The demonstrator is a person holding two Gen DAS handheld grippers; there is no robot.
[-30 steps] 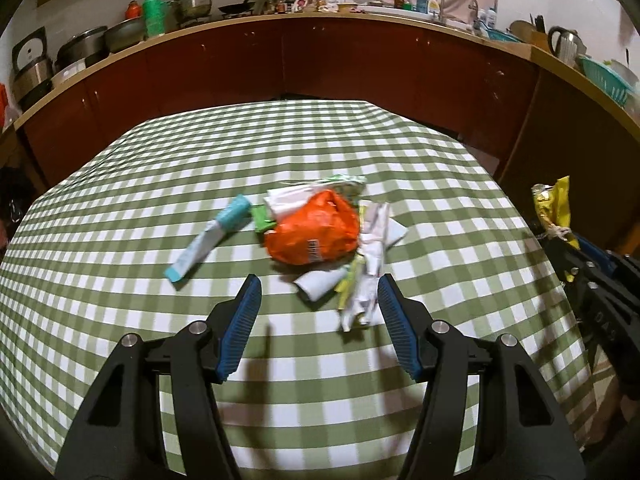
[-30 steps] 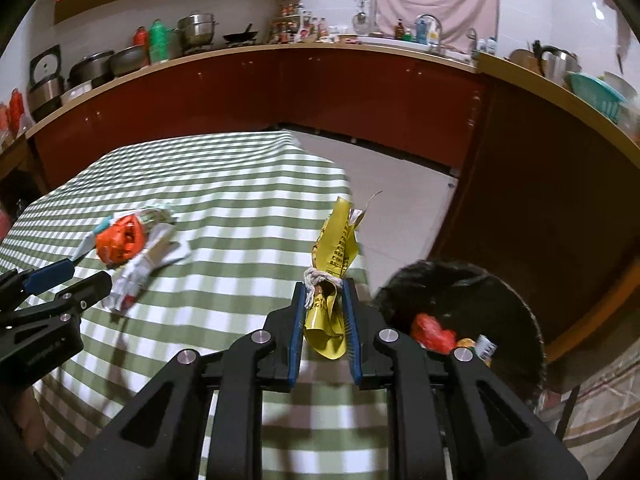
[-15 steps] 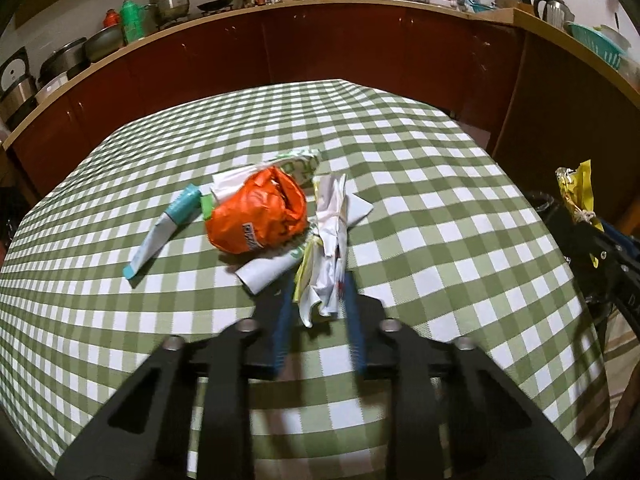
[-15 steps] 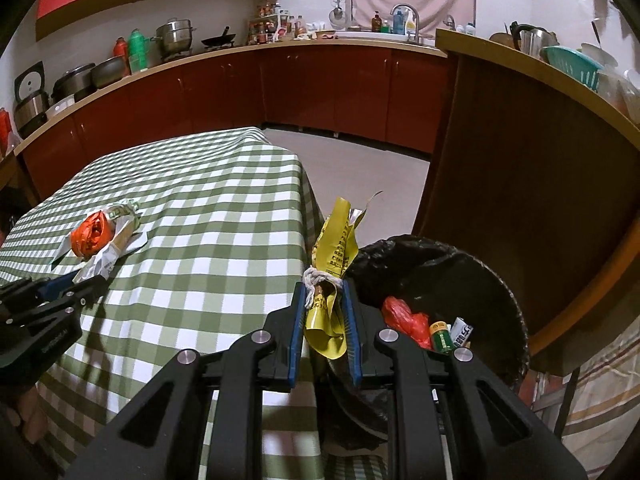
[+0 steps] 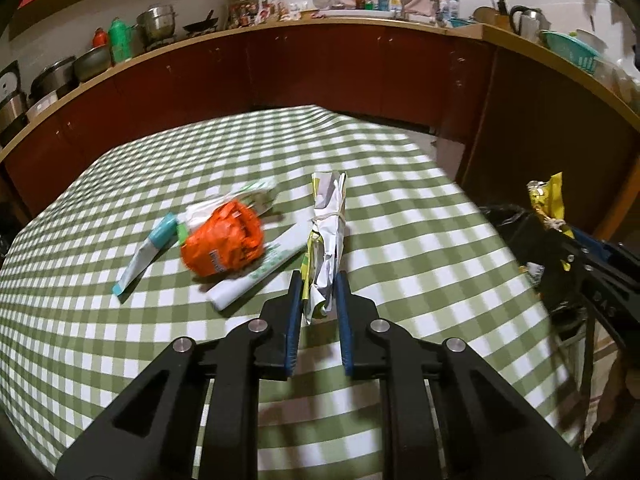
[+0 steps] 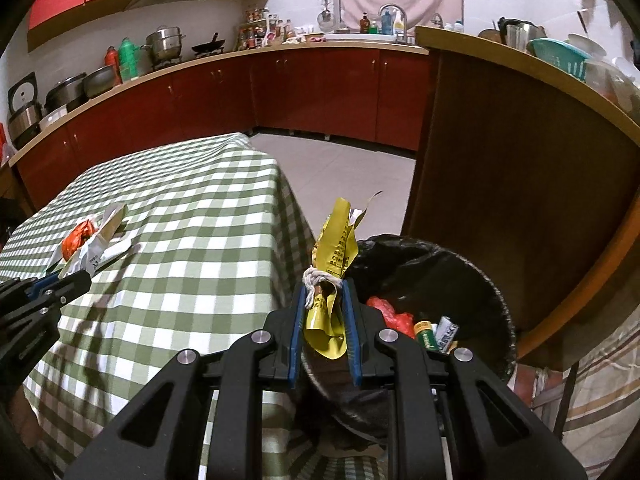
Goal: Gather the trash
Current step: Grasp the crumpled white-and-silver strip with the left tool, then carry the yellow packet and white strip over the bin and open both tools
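**Two bundles gripped, bin next**

Step in hand, as I read it: R carries its wrapper over the bin and drops it; L lifts its bundle off the surface and follows.

How to do it well:
- R: get the gripper fully over the bin mouth before letting go. In the R view the wrapper sits lower centre of frame and the bin (image 6: 472, 280) lower right, its near rim right by the gripper; the wrapper looks about over the rim, not yet clearly over the opening. Light foil can flutter, so release low.
- L: lift straight up first so the bundle's tail clears the other trash, then swing toward the bin. The hold is at the near end only; the far end may droop.

Grippers, near to far:
- Right gripper (image 6: 325, 320): narrow, clamped on the yellow wrapper (image 6: 336, 240), which is tied w/ string and sticks up past the fingertips.
- Left gripper (image 5: 319, 292): jaws have just been closing, now narrow, pads on the near end of the paper bundle (image 5: 328, 224); it runs away up-frame, tied w/ a band.

Beyond, left of centre in the L view, on the checked surface (image 5: 400, 240): white tube (image 5: 256, 272), orange bag (image 5: 224, 240), teal tube (image 5: 144, 252), all still to collect.
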